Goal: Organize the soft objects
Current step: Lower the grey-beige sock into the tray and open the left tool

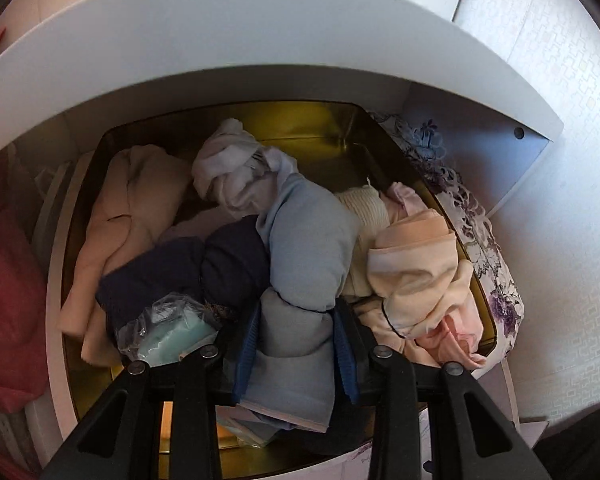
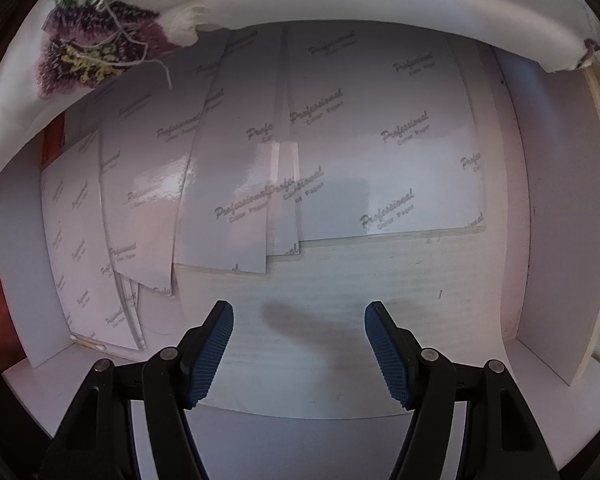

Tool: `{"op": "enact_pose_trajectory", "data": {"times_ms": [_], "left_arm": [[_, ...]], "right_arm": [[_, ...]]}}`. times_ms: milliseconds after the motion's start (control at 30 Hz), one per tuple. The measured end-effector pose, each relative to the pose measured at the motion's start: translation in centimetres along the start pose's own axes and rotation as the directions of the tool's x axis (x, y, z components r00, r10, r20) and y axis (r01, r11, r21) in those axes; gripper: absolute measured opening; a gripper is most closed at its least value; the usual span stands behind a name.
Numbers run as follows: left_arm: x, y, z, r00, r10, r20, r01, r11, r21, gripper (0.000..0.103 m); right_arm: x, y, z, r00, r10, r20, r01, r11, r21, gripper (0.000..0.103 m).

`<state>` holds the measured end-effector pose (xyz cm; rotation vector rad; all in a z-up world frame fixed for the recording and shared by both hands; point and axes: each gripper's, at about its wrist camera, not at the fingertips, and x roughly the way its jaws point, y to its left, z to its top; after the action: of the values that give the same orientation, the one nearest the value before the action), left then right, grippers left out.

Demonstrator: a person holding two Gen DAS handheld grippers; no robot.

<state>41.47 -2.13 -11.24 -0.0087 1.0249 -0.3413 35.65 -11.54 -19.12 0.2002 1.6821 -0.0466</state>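
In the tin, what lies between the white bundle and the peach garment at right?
Left wrist view: a light blue roll held by the left gripper, then a cream knit piece.

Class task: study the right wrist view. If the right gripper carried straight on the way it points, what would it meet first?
Probably the bare white shelf floor just ahead of the right gripper, whose jaws stand open and empty. The glossy photo paper sheets lie further on, though depth is hard to judge.

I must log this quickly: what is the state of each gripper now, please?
Left gripper: closed on the light blue rolled cloth.
Right gripper: open, holding nothing.
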Motion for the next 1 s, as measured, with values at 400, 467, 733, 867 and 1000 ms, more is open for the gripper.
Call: {"op": "enact_pose_trajectory", "data": {"times_ms": [400,467,733,867,1000], "left_arm": [[-5.0,1.1,-0.3,0.997,-0.006,0.075,0.012,0.997,-0.074,0.04],[-5.8,1.6,-0.9,0.997,0.026,0.079,-0.018,0.994,-0.107,0.04],[-3.1,1.8,-1.9,0.994,0.111,0.0,-0.11,0.983,-0.146,0.04],[-2.6,2.0,-2.0,0.993,0.114,0.006,-0.112,0.98,-0.166,0.04],[-2.8,2.1,-2.3,0.994,0.105,0.014,-0.101,0.978,-0.183,0.04]], "right_arm": [[-0.2,0.4,0.0,1.0,-0.007,0.001,0.007,1.0,0.0,0.069],[-0.2,0.5,-0.1,1.0,-0.011,0.003,0.011,1.0,-0.002,0.069],[-0.4,0.9,-0.5,1.0,-0.014,0.016,0.014,1.0,-0.011,0.069],[-0.4,0.9,-0.5,1.0,-0.011,0.015,0.012,1.0,-0.015,0.069],[-0.4,0.9,-0.5,1.0,-0.01,0.013,0.011,1.0,-0.015,0.069]]}}
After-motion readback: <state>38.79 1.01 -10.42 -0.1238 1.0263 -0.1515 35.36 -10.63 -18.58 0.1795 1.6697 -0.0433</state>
